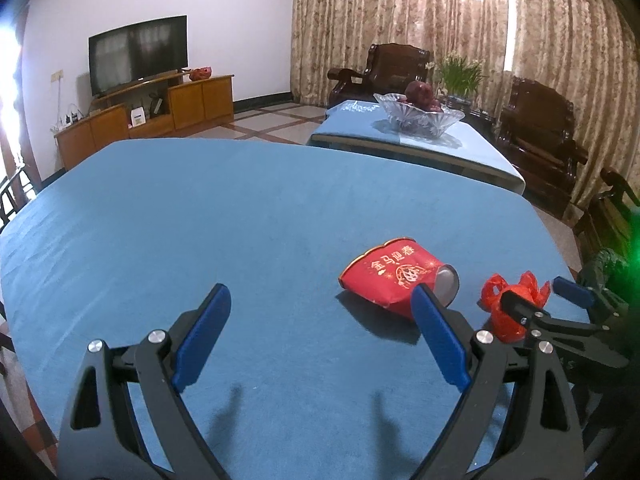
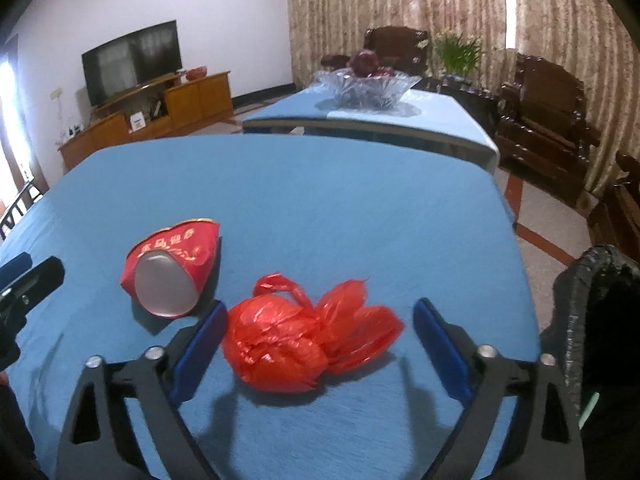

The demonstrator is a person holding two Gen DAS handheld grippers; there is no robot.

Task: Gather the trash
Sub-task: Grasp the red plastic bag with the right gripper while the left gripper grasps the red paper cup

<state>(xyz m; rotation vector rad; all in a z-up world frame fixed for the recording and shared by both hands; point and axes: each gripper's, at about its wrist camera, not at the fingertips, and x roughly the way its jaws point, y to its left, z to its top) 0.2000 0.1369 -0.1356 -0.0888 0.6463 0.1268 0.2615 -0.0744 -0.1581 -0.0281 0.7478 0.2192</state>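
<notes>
My right gripper (image 2: 316,344), jaws released, straddles the red bag (image 2: 296,344) on the desk (image 2: 360,208); next I clench. Left gripper (image 1: 320,320) is released too.

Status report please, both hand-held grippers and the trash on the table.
Left hand-held gripper open, empty. Right hand-held gripper open, straddling red plastic bag. Crushed red paper cup beside it. Nothing blocking.

Left wrist view: taken from low over the near edge of the blue-covered table (image 1: 200,220), directed forward and downward between the left gripper (image 1: 320,304) fingers toward the far edge. Right wrist view: set further right, close above the red plastic bag (image 2: 296,340). Shared by both views: the table, the red packet (image 1: 392,276), the bag, the far room.
</notes>
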